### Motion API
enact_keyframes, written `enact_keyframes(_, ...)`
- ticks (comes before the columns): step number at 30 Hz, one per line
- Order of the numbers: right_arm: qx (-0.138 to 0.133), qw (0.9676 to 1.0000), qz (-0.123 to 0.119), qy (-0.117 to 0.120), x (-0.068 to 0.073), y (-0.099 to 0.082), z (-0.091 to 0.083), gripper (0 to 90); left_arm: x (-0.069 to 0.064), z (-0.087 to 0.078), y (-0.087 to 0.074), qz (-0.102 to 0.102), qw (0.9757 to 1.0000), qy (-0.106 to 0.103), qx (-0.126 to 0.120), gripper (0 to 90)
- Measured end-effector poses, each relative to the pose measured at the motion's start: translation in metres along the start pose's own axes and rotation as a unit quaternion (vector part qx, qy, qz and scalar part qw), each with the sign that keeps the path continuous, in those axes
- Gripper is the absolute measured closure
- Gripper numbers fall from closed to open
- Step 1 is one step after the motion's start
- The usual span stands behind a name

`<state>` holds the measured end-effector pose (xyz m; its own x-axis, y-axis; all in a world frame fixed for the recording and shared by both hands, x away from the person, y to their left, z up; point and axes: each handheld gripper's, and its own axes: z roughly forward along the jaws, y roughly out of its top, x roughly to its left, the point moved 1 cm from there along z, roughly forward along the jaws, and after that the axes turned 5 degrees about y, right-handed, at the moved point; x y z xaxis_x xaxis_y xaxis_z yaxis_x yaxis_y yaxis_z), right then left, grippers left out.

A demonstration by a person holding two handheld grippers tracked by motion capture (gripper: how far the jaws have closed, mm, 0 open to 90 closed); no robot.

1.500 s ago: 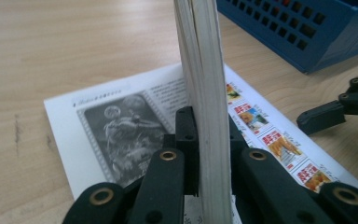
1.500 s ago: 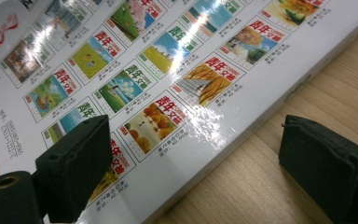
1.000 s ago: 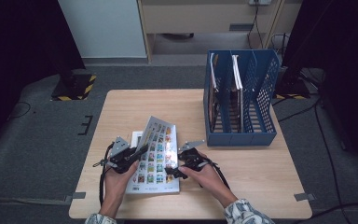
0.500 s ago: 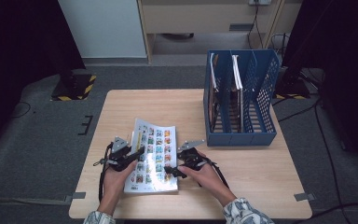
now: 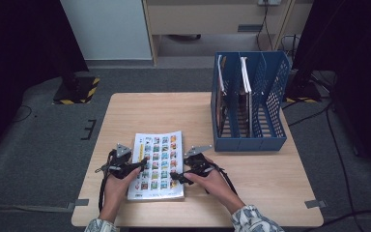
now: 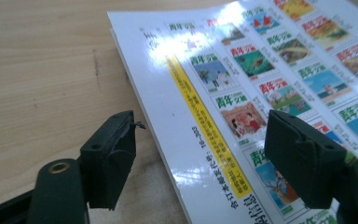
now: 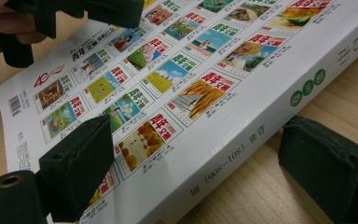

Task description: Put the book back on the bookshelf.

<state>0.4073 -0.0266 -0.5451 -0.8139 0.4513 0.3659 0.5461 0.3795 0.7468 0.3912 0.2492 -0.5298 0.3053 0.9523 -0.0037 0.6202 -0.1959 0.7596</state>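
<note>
- Left gripper (image 5: 140, 166): jaws apart and just been opening. In the left gripper view (image 6: 200, 154) one jaw hangs over bare wood and the other over the printed cover, with the book's long edge between them; the pads press on nothing.
- Right gripper (image 5: 174, 176): jaws apart. In the right gripper view (image 7: 191, 168) one pad stands above the cover and the other beside the spine near the tabletop; a gap shows at each pad, so no clamp is made.
- Book (image 5: 157, 164): a thick softbound volume lying flat, cover up, on the near half of the table. The cover carries a grid of small coloured pictures with Chinese titles and a yellow strip along one side (image 6: 205, 126); the white spine bears printed numerals and three green dots (image 7: 242, 126) (finer text too small to read).
- Both grippers flank the book, the left at its left edge, the right at its right edge towards the near corner; the person's hands enter from the table's near side.
- Table (image 5: 145, 111): light wood, bare beyond the book.
- File rack (image 5: 249, 104): blue, slotted, upright, well apart from the book at the far right of the table, with thin volumes standing in its left compartments.
</note>
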Motion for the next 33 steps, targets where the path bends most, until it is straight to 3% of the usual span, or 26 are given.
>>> enact_keyframes(4, 0.0, 1.0, -0.001, 0.0, 0.0, 0.0, 0.0, 9.8, 0.003, 0.002, -0.002, -0.033, 0.9991, -0.025, 0.007, 24.0)
enact_keyframes(11, 0.007, 0.9999, -0.007, -0.007, 0.0, 0.005, 0.005, 9.0, 0.006, 0.003, -0.006, -0.051, 0.9977, -0.046, 0.004, 27.3)
enact_keyframes(26, 0.006, 0.9999, 0.01, -0.002, -0.01, 0.025, 0.025, 9.0, 0.006, 0.003, -0.007, -0.05, 0.9975, -0.05, 0.0, 27.4)
enact_keyframes(33, -0.005, 0.9989, 0.042, 0.019, -0.012, 0.036, 0.038, 12.0, 0.004, 0.004, -0.007, -0.046, 0.9975, -0.053, -0.001, 27.3)
